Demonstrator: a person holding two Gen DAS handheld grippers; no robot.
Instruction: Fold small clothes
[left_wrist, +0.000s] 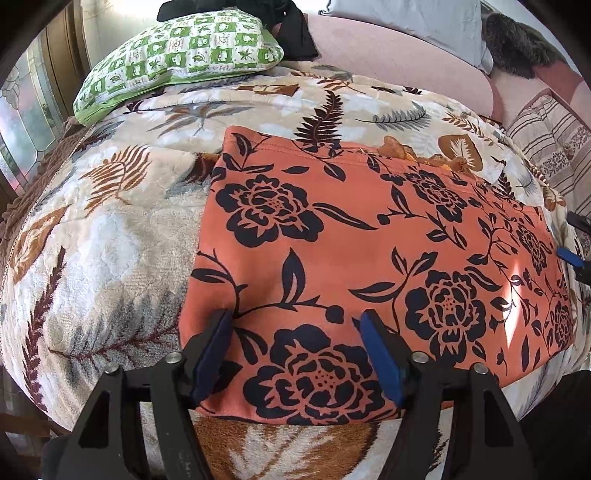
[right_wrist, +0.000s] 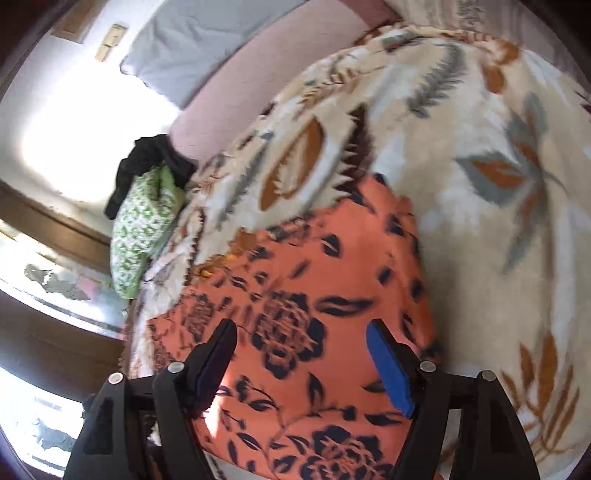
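Observation:
An orange garment with black flowers (left_wrist: 369, 258) lies flat on a leaf-patterned blanket (left_wrist: 110, 240), folded into a rough rectangle. My left gripper (left_wrist: 297, 325) is open and empty, its jaws spread just above the garment's near left corner. My right gripper (right_wrist: 301, 334) is open and empty above the garment (right_wrist: 314, 295) at its other end; that view is blurred. The right gripper's blue pads (left_wrist: 570, 256) show at the far right edge of the left wrist view, beside the garment's right edge.
A green-and-white checked pillow (left_wrist: 177, 55) with black clothing (left_wrist: 291, 26) behind it lies at the bed's far left. A pink sheet (left_wrist: 388, 48), a grey pillow (left_wrist: 413, 22) and a striped cushion (left_wrist: 550, 140) lie at the back and right. A window (right_wrist: 44, 280) is at the left.

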